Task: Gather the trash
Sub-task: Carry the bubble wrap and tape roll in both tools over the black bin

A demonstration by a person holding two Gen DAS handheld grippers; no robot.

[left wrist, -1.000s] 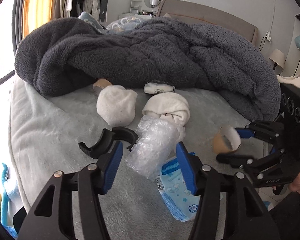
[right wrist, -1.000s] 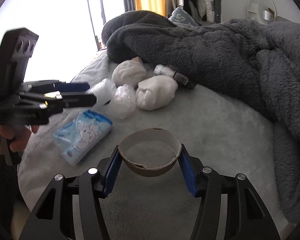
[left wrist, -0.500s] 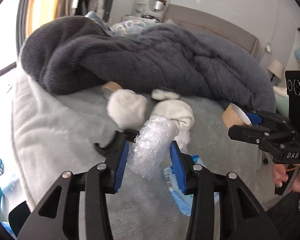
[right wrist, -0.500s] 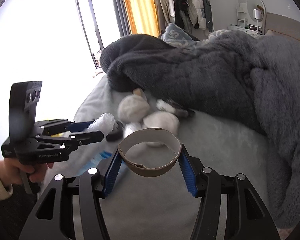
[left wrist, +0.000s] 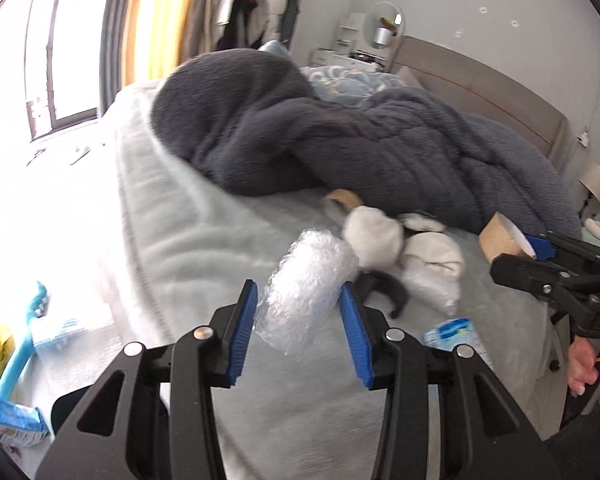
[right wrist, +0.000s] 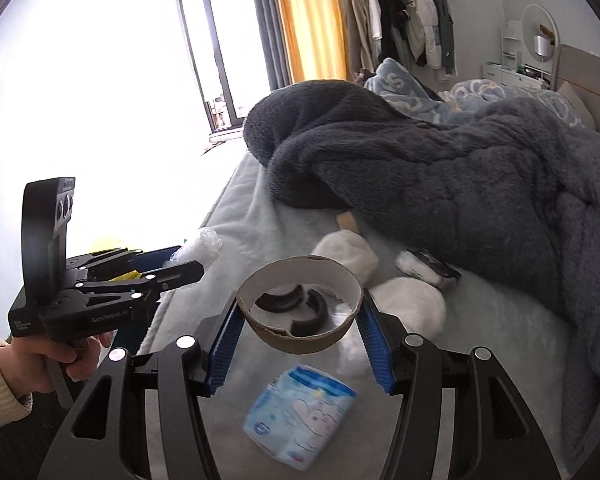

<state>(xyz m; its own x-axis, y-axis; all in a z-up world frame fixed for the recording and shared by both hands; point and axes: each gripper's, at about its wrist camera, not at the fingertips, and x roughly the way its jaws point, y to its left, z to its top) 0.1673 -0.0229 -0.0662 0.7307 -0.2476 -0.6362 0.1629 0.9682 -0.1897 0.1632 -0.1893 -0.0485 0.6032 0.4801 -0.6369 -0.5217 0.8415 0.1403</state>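
Observation:
My left gripper (left wrist: 300,332) is shut on a roll of clear bubble wrap (left wrist: 306,292) and holds it above the bed; it also shows in the right wrist view (right wrist: 180,264). My right gripper (right wrist: 298,340) is shut on a brown cardboard tape ring (right wrist: 300,312), lifted above the bed; in the left wrist view the ring (left wrist: 500,236) shows at the right. On the grey-white bed cover (left wrist: 172,240) lie two white balled socks (left wrist: 374,234), a black curved piece (left wrist: 384,286), a blue-white tissue pack (right wrist: 300,412) and another cardboard ring (left wrist: 342,200).
A dark grey fleece blanket (right wrist: 440,184) is heaped across the back of the bed. A small black-and-white item (right wrist: 428,270) lies at its edge. Left of the bed, low down, are a blue handle (left wrist: 20,356), a yellow bag and a blue pack (left wrist: 8,420).
My left gripper closed on the bubble wrap and lifted it off the bed. Both grippers rose and pulled back; the right one kept its hold on the cardboard ring.

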